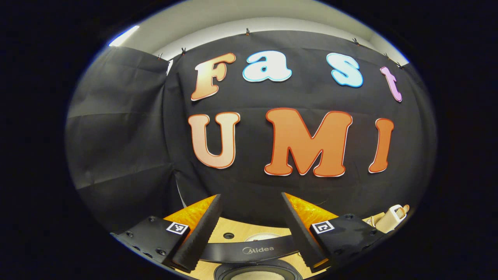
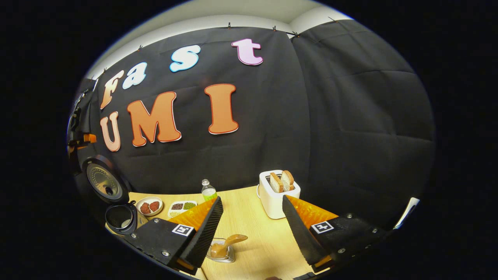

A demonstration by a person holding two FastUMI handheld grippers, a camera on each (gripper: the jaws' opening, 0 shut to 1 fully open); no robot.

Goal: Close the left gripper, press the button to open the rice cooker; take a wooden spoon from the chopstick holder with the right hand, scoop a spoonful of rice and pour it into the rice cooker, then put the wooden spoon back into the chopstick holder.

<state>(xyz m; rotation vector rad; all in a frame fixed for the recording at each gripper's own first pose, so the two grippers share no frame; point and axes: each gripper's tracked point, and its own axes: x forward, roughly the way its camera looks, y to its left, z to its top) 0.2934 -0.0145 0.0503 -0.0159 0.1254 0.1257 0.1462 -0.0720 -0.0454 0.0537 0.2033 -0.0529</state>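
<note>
While the left gripper (image 1: 252, 212) hangs above the rice cooker (image 1: 257, 268) with its fingers (image 1: 202, 229) spread wide and nothing between them, the cooker's dark lid edge and the rim of its pot show just below the tips, on the wooden bench (image 1: 229, 229). Far off to the right of those fingers, a beige object (image 1: 391, 217) stands at the bench edge; what it is cannot be made out.

The right gripper (image 2: 253, 216) is likewise wide open and empty, held above the bench (image 2: 256, 241). Between and below its fingers (image 2: 204, 231) sits the chopstick holder (image 2: 221, 252), a low wire-sided holder, with the wooden spoon (image 2: 227, 243) resting in it, handle angled up to the right; the fingers are clear of both. Just beyond the right finger stands a white toaster (image 2: 274, 198) with two slices of bread (image 2: 282, 181) upright in its slots. Farther left on the bench are a small clear bottle (image 2: 208, 191), a divided tray of grains (image 2: 182, 207) and a small plate with brown pieces (image 2: 149, 206). At the far left, the rice cooker (image 2: 116, 210) stands with its lid (image 2: 102, 179) raised and the inner pot exposed.
</note>
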